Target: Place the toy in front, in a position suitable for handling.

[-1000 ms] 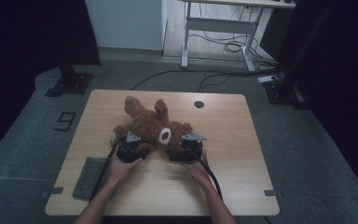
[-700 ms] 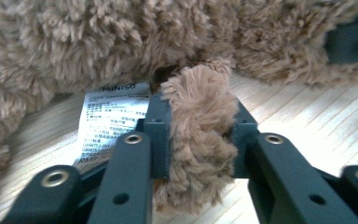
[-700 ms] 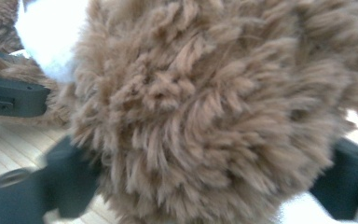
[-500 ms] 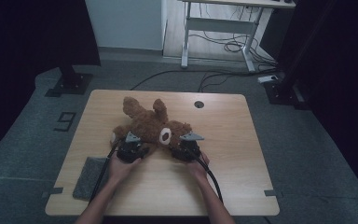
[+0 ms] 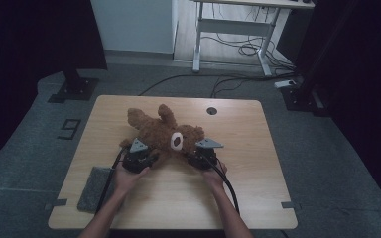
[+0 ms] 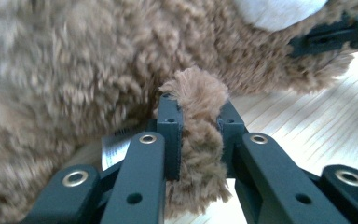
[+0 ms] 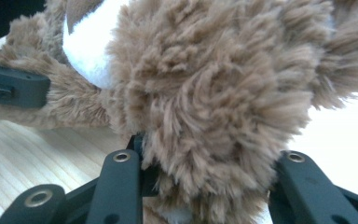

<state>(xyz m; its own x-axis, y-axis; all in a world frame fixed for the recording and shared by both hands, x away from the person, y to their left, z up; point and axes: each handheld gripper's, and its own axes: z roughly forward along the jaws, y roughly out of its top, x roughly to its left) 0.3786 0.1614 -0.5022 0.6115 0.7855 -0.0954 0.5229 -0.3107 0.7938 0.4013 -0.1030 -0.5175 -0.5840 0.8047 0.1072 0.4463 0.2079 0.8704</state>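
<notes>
A brown plush toy [image 5: 161, 125] with a white patch [image 5: 176, 141] lies on the wooden table [image 5: 263, 168]. My left gripper [image 5: 140, 151] sits at its near left side. In the left gripper view the left gripper [image 6: 199, 119] is shut on a flap of the plush toy's fur [image 6: 200, 93], its jaws having just been closing. My right gripper [image 5: 202, 150] sits at the toy's near right. In the right gripper view the right gripper [image 7: 205, 156] is shut on a thick limb of the plush toy [image 7: 205, 84], and its jaws have also just been closing.
A grey pad [image 5: 93, 189] lies at the table's near left corner, and a round cable hole [image 5: 212, 110] sits at the far edge. Cables trail from both grippers toward the near edge. A desk frame [image 5: 228, 29] stands on the floor beyond.
Both hands have stayed at the toy's near side. The right gripper has edged slightly toward the toy.
</notes>
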